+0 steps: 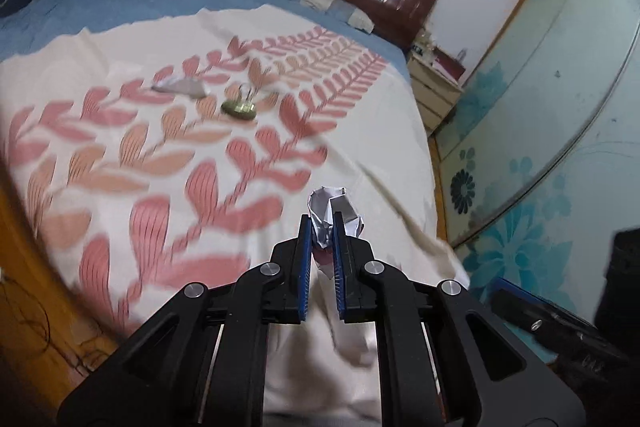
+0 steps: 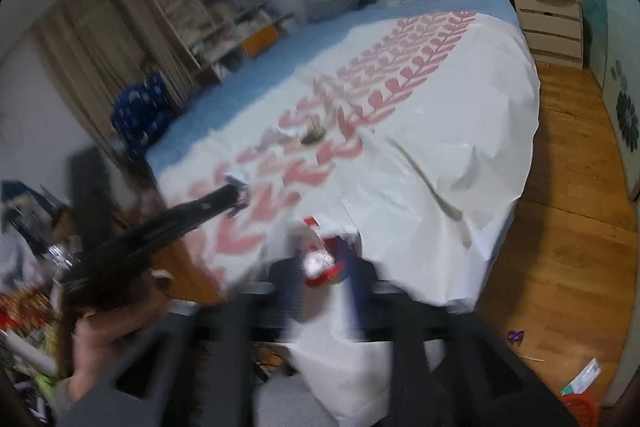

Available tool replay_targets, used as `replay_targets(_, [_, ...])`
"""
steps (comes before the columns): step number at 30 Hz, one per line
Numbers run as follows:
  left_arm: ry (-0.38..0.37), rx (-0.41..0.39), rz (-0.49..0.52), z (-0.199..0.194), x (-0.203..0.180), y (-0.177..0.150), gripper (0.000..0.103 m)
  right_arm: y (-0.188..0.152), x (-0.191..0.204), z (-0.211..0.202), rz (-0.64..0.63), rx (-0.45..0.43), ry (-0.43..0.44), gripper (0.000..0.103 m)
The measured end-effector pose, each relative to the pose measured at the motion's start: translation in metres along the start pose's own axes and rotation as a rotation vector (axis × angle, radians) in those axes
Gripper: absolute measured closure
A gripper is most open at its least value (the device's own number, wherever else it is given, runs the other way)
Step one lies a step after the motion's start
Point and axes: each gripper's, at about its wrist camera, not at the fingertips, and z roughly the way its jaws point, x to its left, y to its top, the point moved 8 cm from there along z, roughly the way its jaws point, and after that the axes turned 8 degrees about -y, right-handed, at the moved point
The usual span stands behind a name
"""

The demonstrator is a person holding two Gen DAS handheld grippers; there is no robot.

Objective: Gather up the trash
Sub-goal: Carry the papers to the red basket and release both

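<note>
The crumpled paper ball (image 1: 334,217) sits pinched between the blue pads of the left gripper (image 1: 322,227), held above the patterned bed cover (image 1: 120,47). Only its lower part is clamped, so a quick swing could shake it loose onto the bed. At ten o'clock from it lie another paper scrap (image 1: 180,86) and a brass padlock (image 1: 239,107), which is easily mistaken for trash. The right gripper (image 2: 322,263) stands parted around a blurred red-and-white wrapper (image 2: 320,259); whether it is still supported I cannot tell, and it may drop.
</note>
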Motion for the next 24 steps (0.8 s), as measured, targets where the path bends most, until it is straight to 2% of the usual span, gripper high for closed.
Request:
replay_targets(5, [0.012,0.001,-0.025,-0.019,0.023,-0.017,0.093,0.0,0.028,0.029,-0.087,-0.051,-0.085,0.018])
replay_targets(10, [0.017,0.0,-0.087,-0.026,0.05,-0.021,0.093,-0.002,0.031,0.082,-0.093,0.058,-0.184,0.018])
replay_targets(12, [0.008,0.0,-0.092,-0.027,0.052,-0.02,0.093,-0.007,0.025,0.097,-0.047,0.105,-0.187,0.032])
replay_targets(13, [0.006,-0.002,-0.09,-0.027,0.052,-0.02,0.093,-0.007,0.023,0.096,-0.024,0.098,-0.176,0.034])
replay_targets(15, [-0.005,-0.003,-0.085,-0.028,0.05,-0.019,0.093,-0.01,0.019,0.092,-0.014,0.096,-0.164,0.053])
replay_targets(18, [-0.014,0.001,-0.066,-0.029,0.045,-0.019,0.093,-0.012,0.014,0.083,-0.001,0.111,-0.144,0.067])
replay_targets(24, [-0.035,0.003,-0.014,-0.028,0.019,-0.023,0.093,-0.016,-0.005,0.041,0.022,0.09,-0.103,0.074])
